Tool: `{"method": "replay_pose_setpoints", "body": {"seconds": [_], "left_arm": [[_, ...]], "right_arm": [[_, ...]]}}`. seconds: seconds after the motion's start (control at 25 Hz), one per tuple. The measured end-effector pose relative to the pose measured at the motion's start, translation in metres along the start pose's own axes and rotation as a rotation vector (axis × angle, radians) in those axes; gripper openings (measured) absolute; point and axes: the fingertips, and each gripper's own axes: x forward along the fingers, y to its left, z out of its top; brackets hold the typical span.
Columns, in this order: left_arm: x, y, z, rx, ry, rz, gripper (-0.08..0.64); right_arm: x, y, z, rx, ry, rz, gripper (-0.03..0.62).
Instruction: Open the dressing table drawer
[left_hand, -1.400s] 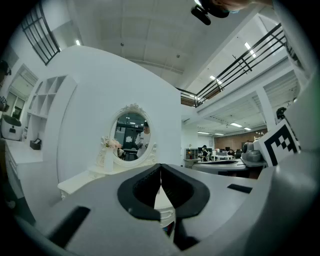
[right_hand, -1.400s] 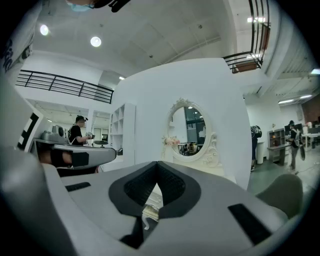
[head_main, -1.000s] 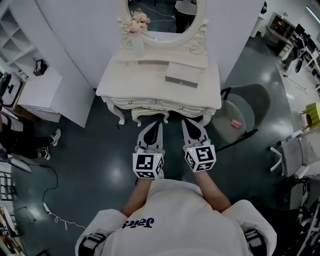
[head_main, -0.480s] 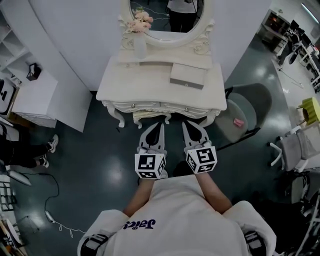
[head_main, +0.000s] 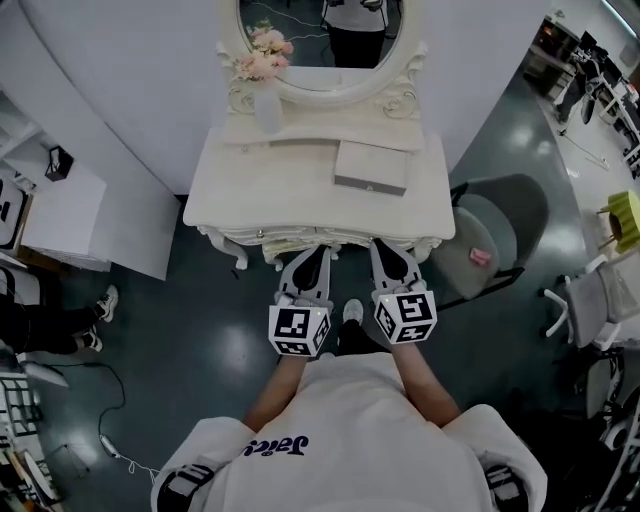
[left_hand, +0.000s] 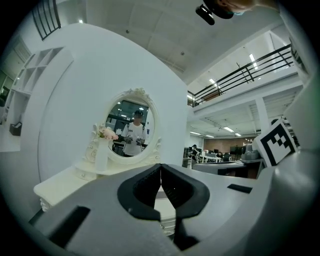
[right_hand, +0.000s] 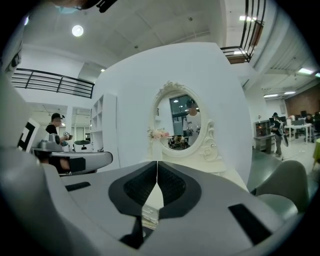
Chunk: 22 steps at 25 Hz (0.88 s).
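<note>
The cream dressing table (head_main: 300, 190) stands against a white wall, with an oval mirror (head_main: 315, 40), a vase of pink flowers (head_main: 262, 70) and a flat box (head_main: 372, 167) on top. Its carved drawer fronts (head_main: 262, 238) run under the front edge, all pushed in. My left gripper (head_main: 313, 250) and right gripper (head_main: 383, 247) point side by side at that front, tips just short of it. Both are shut with nothing between the jaws, as the left gripper view (left_hand: 160, 166) and the right gripper view (right_hand: 157, 163) show. A strip of the carved drawer front (right_hand: 150, 217) shows under the right jaws.
A grey chair (head_main: 495, 225) with a small pink thing (head_main: 480, 257) on its seat stands right of the table. A white shelf unit (head_main: 60, 210) is at the left, a person's shoes (head_main: 100, 300) beside it. A cable (head_main: 110, 450) lies on the dark floor.
Both grippers have moved forward together toward the dressing table. Its front edge now sits right at their tips. The jaws stayed shut.
</note>
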Motion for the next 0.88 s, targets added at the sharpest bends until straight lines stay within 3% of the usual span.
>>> {"method": "replay_pose_setpoints", "body": {"seconds": [0.36, 0.72, 0.88], "left_arm": [[0.114, 0.012, 0.019, 0.06, -0.005, -0.034, 0.015], [0.168, 0.032, -0.003, 0.048, 0.049, -0.047, 0.015], [0.199, 0.042, -0.009, 0.049, 0.069, -0.096, 0.015]], "right_arm": [[0.085, -0.086, 0.026, 0.068, -0.014, -0.03, 0.012], [0.131, -0.113, -0.001, 0.095, 0.079, -0.022, 0.012], [0.151, -0.124, -0.004, 0.09, 0.097, -0.051, 0.012]]}}
